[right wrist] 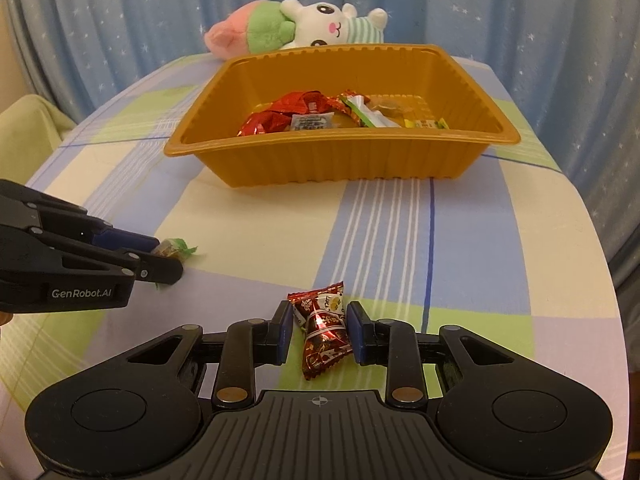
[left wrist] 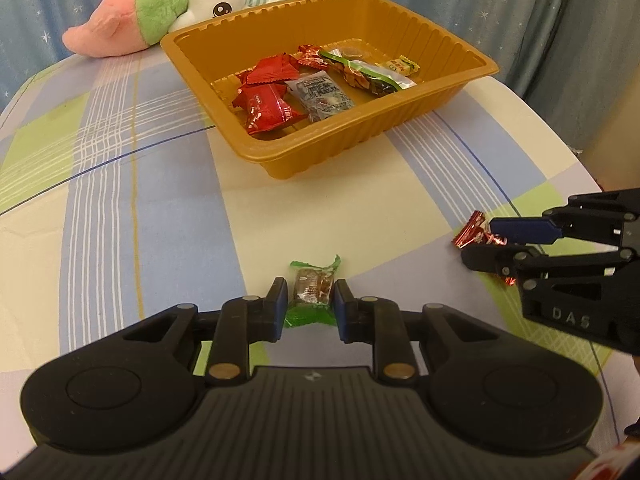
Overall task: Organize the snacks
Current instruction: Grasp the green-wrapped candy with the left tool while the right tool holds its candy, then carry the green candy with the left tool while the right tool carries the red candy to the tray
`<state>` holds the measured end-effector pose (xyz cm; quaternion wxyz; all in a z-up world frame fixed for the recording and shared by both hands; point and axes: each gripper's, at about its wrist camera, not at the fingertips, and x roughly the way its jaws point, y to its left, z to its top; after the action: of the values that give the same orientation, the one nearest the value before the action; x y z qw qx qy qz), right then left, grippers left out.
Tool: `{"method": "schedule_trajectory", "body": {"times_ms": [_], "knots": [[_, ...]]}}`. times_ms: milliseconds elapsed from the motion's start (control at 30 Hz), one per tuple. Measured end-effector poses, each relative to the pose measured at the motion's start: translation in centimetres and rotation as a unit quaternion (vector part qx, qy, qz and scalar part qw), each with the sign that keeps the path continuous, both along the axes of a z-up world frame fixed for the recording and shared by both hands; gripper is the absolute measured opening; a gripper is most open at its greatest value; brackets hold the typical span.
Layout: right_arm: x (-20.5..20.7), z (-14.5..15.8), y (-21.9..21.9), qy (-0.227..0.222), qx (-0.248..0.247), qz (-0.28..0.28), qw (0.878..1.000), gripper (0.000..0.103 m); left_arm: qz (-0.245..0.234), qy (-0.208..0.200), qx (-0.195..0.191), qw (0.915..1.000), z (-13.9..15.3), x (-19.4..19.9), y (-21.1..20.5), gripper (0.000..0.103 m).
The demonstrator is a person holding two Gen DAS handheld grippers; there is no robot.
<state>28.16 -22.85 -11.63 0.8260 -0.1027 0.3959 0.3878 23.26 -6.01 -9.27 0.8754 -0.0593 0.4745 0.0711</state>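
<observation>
A green-wrapped candy lies on the checked tablecloth, and my left gripper is shut on it, one pad against each side. The right wrist view shows that left gripper from the side with the green-wrapped candy at its tips. My right gripper is shut on a red-wrapped candy that rests on the cloth. From the left wrist camera, the right gripper and red-wrapped candy sit at the right. Beyond both stands an orange tray holding several wrapped snacks.
Two plush toys lie behind the orange tray at the table's far edge, against a blue starred curtain. The checked cloth runs bare between the grippers and the tray. The table's rounded edge falls away on the right.
</observation>
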Motion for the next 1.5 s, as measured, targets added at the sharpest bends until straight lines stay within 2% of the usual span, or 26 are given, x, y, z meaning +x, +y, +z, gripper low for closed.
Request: {"method": "schedule_trajectory", "body": {"times_ms": [167,267,700,1100,1300,1500], "knots": [[-0.2,-0.1,0.1,-0.001,0.002,0.005,1.0,0.023,-0.002,0.0,-0.002,1.0,0.0,0.2,-0.1,0.023],[-0.2,0.0,-0.1,0.004,0.005,0.005,1.0,0.022,-0.005,0.001,-0.001,1.0,0.0,0.3,-0.3,0.019],[0.1,0.8,-0.8,0.031,0.031,-0.007,0.999,0.021,0.001,-0.004,-0.012,0.9999,1.1,-0.4,-0.7,0.018],[2.0,3.8,-2.1,0.029,0.08,-0.008,0.996,0.022,0.012,-0.065,-0.009,0.9978,6.3,-0.6,-1.3,0.018],[4.6,6.6,-2.3,0.014,0.116,-0.011,0.993,0.022,0.023,-0.098,0.0,0.9949,8.9,1.2,-0.4,0.018],[8.1,8.5,-1.7,0.004,0.139,-0.019,0.99,0.022,0.037,-0.112,0.006,0.9931,10.2,3.9,1.1,0.018]]}}
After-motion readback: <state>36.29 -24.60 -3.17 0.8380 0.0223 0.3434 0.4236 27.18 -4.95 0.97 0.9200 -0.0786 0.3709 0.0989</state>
